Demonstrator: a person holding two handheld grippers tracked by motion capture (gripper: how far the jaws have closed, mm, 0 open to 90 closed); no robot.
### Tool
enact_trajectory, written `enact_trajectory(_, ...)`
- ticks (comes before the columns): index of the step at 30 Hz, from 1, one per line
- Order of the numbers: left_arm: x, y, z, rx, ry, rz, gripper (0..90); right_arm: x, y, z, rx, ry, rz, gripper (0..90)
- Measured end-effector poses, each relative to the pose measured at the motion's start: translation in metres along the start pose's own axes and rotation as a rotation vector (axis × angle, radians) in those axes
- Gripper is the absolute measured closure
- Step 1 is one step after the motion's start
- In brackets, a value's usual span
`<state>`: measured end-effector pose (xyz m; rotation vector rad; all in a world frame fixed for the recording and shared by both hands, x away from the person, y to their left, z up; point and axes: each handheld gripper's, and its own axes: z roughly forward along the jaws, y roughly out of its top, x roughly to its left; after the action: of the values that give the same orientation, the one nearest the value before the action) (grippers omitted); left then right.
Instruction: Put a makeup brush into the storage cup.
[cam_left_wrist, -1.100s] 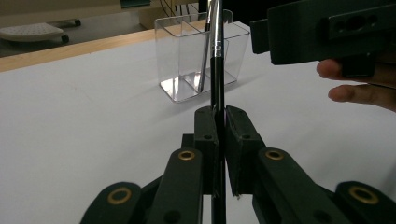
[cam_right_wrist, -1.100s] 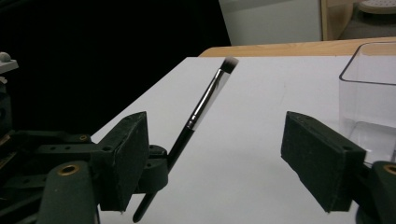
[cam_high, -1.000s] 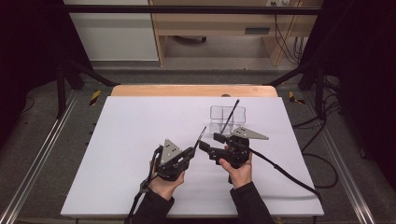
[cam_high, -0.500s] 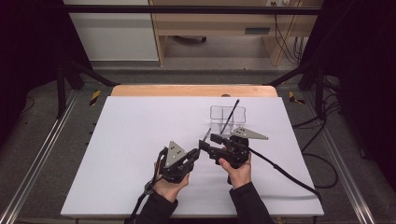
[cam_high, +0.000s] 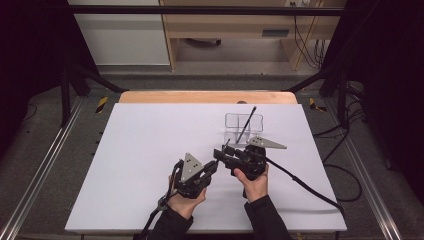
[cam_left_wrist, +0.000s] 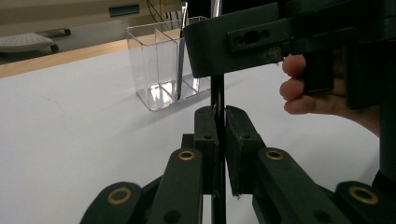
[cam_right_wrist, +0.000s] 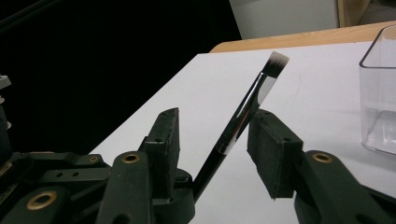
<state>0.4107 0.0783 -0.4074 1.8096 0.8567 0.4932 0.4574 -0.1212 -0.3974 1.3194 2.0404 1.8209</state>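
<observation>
**Right jaws narrow around a brush held by the left gripper**

Closing in over the last second, the right gripper (cam_high: 224, 152) has been drawing its jaws together around the makeup brush (cam_right_wrist: 247, 109), though its pads have not yet met it: from the right gripper view the silver ferrule leans close against the right-hand pad with a clear gap to the left-hand one. Both hands sit much where they were a second ago, low on the white table (cam_high: 150, 150). Just beneath and beside those jaws, the left gripper (cam_high: 212, 167) is clamped tight on the brush's thin black handle, which rises between its pads. Beyond the right gripper stands a clear acrylic organizer (cam_high: 242, 127) with a dark pencil-like stick (cam_high: 247, 125) leaning in one compartment.
</observation>
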Motion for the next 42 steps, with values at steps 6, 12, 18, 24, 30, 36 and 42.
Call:
enact_trajectory(6, -0.001, 0.000, 0.000, -0.001, 0.002, 0.006, 83.1, -0.002, -0.001, 0.000, -0.006, 0.004, 0.029, 63.2)
enact_trajectory(12, -0.001, -0.001, 0.000, -0.001, 0.005, 0.005, 83.1, -0.006, -0.001, -0.002, -0.016, 0.004, 0.072, 71.2)
enact_trajectory(18, 0.000, -0.001, 0.001, 0.001, 0.005, 0.005, 83.1, -0.007, -0.002, -0.002, -0.011, 0.015, 0.093, 77.3)
enact_trajectory(24, -0.001, -0.002, 0.002, -0.001, 0.004, 0.007, 83.1, -0.007, -0.001, -0.003, -0.011, 0.041, 0.112, 80.9)
enact_trajectory(30, -0.001, -0.002, 0.002, 0.002, -0.003, 0.007, 82.6, -0.006, -0.002, -0.004, -0.018, 0.072, 0.094, 83.7)
enact_trajectory(36, 0.003, 0.000, 0.001, 0.011, 0.002, 0.013, 70.0, -0.006, -0.001, -0.007, -0.027, 0.059, 0.062, 83.9)
enact_trajectory(42, 0.012, 0.005, -0.004, 0.030, -0.010, 0.035, 56.1, -0.005, 0.001, -0.012, -0.044, 0.032, 0.020, 83.8)
